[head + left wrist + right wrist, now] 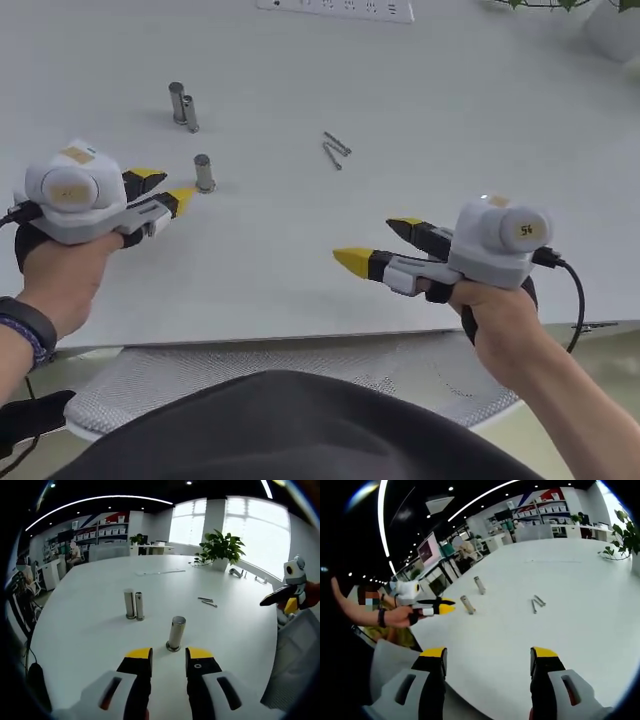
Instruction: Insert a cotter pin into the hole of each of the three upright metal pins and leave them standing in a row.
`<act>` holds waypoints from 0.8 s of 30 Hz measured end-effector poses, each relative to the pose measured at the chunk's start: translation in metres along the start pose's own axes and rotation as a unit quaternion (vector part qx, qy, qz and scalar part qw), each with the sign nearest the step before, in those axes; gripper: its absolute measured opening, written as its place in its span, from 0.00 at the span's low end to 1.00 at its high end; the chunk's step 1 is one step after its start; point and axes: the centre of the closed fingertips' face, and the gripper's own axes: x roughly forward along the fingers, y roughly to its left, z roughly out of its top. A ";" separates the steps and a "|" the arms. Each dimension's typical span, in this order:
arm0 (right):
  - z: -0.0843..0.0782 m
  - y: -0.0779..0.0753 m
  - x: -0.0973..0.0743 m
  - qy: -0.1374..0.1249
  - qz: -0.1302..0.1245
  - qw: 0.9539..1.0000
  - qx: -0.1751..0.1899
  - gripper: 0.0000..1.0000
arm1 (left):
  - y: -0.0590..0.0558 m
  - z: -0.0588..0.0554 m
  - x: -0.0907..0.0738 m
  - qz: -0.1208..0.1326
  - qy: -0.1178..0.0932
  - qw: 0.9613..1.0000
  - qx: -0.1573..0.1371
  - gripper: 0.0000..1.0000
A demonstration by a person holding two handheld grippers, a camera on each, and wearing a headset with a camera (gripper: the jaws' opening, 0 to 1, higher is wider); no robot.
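Found three metal pins (190,113) upright on the table (450,120): rear pair (134,605) just beside each other, single pin (204,172) just ahead of the left gripper (165,187). Noted cotter pins (335,150) lying loose mid-table, well apart from the uprights; none seen inserted. Logged left gripper jaws apart, empty; right gripper (378,242) wide apart, empty, near the table's front edge. Judged all three insertions and the row still outstanding.

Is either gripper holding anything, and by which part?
Nothing is held. The left gripper is open just short of the nearest metal pin; the right gripper is open and empty.
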 end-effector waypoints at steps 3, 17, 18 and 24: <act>0.000 0.001 0.002 -0.001 0.002 1.000 0.003 0.69 | 0.000 0.000 -0.006 0.000 -0.002 1.000 0.000 0.26; 0.000 -0.002 0.011 0.013 0.004 1.000 -0.008 0.68 | -0.005 0.001 -0.035 -0.006 -0.008 1.000 0.004 0.32; 0.000 -0.002 0.012 0.015 0.004 1.000 -0.009 0.68 | -0.006 0.002 -0.036 -0.009 -0.008 1.000 0.004 0.33; -0.003 -0.006 0.017 0.029 0.000 0.999 -0.014 0.65 | -0.010 0.008 -0.044 -0.017 -0.009 1.000 0.015 0.35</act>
